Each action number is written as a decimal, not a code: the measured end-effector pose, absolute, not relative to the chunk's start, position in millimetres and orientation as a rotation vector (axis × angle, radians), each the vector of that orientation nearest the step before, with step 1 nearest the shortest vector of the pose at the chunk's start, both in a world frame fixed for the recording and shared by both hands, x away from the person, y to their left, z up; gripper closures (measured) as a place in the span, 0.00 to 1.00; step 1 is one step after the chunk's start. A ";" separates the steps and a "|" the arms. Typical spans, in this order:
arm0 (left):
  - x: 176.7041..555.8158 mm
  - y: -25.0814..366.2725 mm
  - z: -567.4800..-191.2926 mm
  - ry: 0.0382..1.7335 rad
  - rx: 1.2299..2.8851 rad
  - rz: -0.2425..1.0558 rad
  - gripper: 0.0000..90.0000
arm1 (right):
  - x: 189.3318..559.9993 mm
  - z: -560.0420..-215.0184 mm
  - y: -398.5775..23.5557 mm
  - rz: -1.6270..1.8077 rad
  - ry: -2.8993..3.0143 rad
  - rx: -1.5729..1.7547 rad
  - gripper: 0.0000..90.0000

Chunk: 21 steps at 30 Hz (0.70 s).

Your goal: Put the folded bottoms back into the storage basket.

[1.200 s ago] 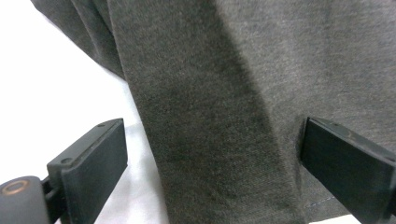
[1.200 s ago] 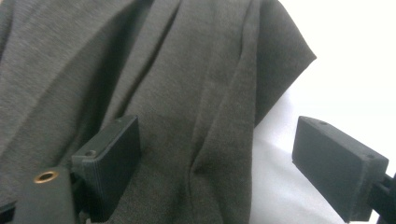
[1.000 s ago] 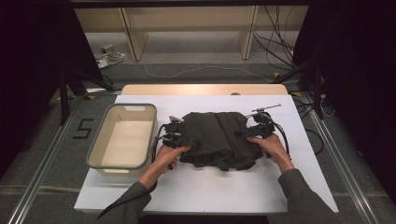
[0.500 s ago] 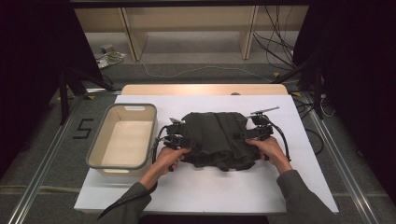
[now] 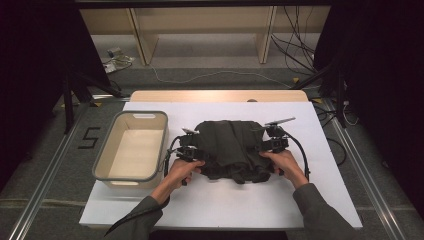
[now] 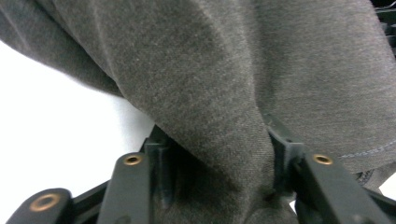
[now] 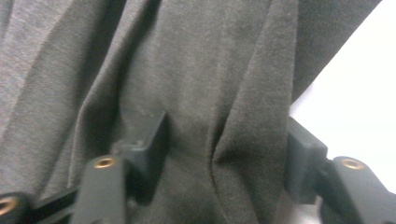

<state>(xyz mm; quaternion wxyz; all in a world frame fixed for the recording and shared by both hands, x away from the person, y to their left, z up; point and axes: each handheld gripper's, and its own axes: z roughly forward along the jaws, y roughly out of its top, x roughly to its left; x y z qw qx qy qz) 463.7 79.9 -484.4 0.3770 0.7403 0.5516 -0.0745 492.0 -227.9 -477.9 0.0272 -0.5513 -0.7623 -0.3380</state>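
A dark grey garment [image 5: 230, 147] lies crumpled in the middle of the white table [image 5: 225, 205]. My left gripper [image 5: 192, 150] is at the garment's left edge and my right gripper [image 5: 267, 145] at its right edge, each held by a hand. Both pairs of jaws have just been closing. In the left gripper view a thick fold of the cloth [image 6: 224, 93] fills the gap of the left gripper [image 6: 219, 149], pressed from both sides. In the right gripper view creased cloth [image 7: 196, 70] is bunched across the right gripper [image 7: 224, 144], touching both pads.
An empty beige bin with a grey rim [image 5: 105, 165] stands on the table's left side, close to the left hand. A wooden strip [image 5: 215, 95] runs along the table's far edge. Cables [image 5: 300, 150] trail from the grippers.
Both grippers' jaws have closed in on the garment's sides. The cloth has bunched inward and the heap looks narrower. The hands have hardly shifted.
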 end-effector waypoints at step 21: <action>456.2 79.4 -480.0 1.351 1.853 -0.156 0.79 | 486.0 -473.1 -227.1 -1.123 -2.346 -1.653 0.88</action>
